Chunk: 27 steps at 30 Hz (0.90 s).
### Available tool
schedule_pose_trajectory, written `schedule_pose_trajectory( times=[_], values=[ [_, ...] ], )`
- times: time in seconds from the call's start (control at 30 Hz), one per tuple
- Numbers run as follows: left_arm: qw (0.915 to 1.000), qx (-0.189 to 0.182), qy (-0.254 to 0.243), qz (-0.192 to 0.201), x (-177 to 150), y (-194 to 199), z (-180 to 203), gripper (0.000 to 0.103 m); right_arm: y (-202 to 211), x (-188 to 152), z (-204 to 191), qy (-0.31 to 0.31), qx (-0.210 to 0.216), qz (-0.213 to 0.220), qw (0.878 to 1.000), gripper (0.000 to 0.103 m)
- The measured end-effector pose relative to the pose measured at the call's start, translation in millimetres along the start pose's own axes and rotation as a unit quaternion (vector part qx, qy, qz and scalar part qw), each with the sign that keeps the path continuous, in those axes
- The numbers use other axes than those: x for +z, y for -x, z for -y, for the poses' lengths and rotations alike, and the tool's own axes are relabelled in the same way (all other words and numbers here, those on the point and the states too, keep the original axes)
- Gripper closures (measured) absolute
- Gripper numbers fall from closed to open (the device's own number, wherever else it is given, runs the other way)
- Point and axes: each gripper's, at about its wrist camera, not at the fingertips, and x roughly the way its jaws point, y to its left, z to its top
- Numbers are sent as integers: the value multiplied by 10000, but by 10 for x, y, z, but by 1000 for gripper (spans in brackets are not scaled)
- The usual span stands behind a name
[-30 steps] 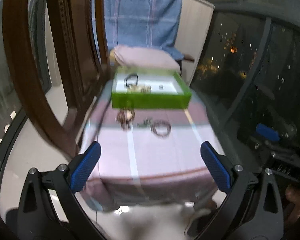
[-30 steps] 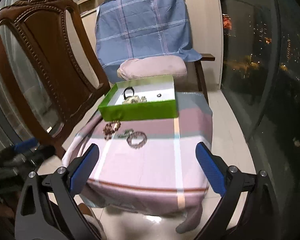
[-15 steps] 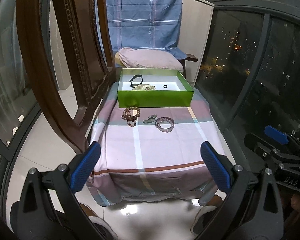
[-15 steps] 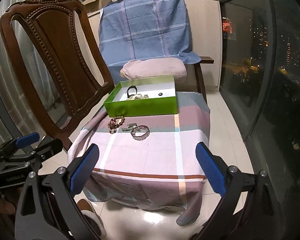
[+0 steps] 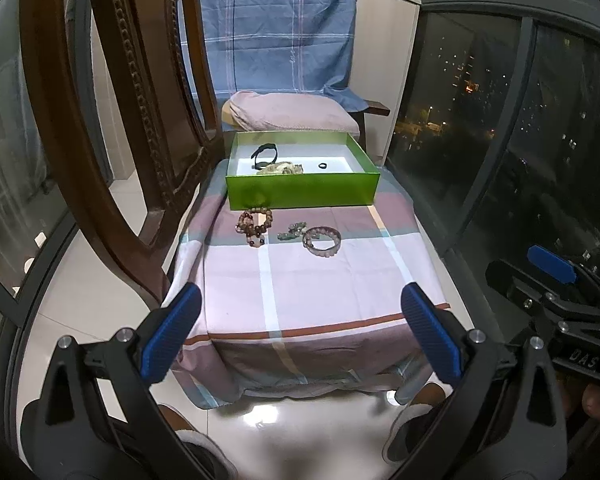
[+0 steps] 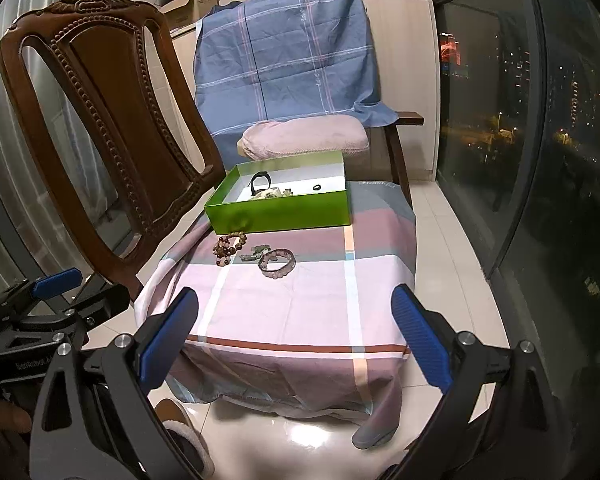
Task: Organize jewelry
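A green box (image 5: 302, 194) (image 6: 278, 214) stands at the far end of a small cloth-covered table (image 5: 312, 280) (image 6: 300, 304); it holds a black band (image 5: 265, 156), a pale beaded piece (image 5: 280, 169) and a small black ring (image 5: 322, 165). In front of it on the cloth lie a brown bead bracelet (image 5: 255, 226) (image 6: 229, 246), a green piece (image 5: 292, 231) (image 6: 254, 253) and a pink bead bracelet (image 5: 322, 241) (image 6: 277, 263). My left gripper (image 5: 298, 330) and right gripper (image 6: 294, 330) are both open and empty, held short of the table's near edge.
A carved wooden chair back (image 5: 112, 128) (image 6: 112, 128) stands at the table's left. A chair with a blue cloth (image 5: 276, 32) and a pink cushion (image 5: 288, 114) is behind the box. Dark windows (image 6: 540, 120) run along the right. Slippered feet (image 5: 416, 420) are on the tiled floor.
Both grippers have pulled back and steadied, so the table looks farther away and sharper. The jewelry and the box have not moved. Both grippers stay open.
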Motion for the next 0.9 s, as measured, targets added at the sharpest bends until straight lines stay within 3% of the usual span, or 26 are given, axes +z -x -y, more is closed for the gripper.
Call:
schedule_pose_trajectory(
  times=[0.57,0.9],
  values=[
    [9999,-30,-1,-135,-24,-95,-8,4,-123,-34,2,8,3,-143,9999,8],
    [9994,-55,90,-318,-50,-268,-95,4,-445,-51,-3,63,-50,-344,9994,8]
  ],
)
